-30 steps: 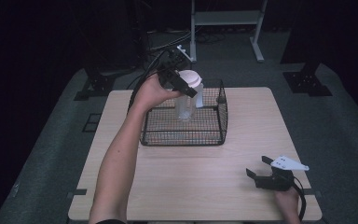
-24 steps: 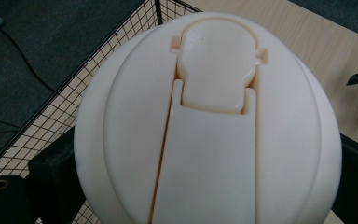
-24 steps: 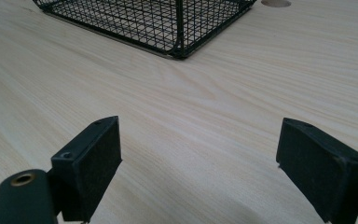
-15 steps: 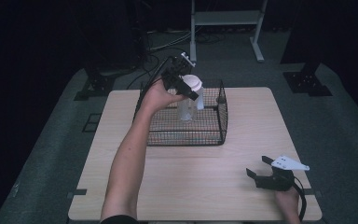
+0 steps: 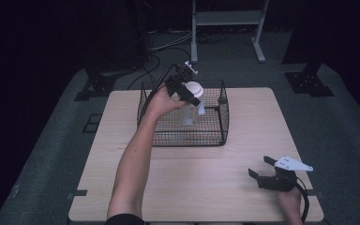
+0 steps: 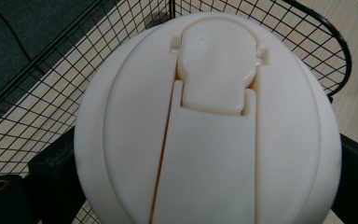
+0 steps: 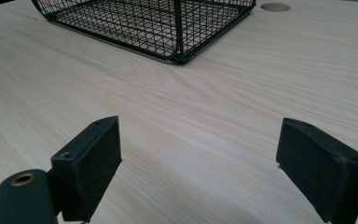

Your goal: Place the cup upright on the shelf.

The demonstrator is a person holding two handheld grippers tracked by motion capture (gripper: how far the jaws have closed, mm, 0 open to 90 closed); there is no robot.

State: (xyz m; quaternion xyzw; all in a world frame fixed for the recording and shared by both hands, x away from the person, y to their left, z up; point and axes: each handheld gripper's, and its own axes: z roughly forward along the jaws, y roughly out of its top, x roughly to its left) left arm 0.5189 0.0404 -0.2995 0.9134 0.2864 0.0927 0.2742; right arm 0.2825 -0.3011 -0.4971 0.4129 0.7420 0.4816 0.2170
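Bottle (image 5: 191,108) with its flip-top lid (image 6: 209,126) is clamped by the left gripper (image 5: 190,93) inside the wire basket (image 5: 222,123) near the table's far edge; lift it straight, clearing the rim. Right gripper (image 5: 262,174) rests with jaws apart.

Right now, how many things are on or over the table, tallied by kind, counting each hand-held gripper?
Clear bottle with cream lid: 1
Black wire basket: 1
Hand-held grippers: 2, the left hand-held gripper clamped on the bottle, the right hand-held gripper open above the table
Total: 4
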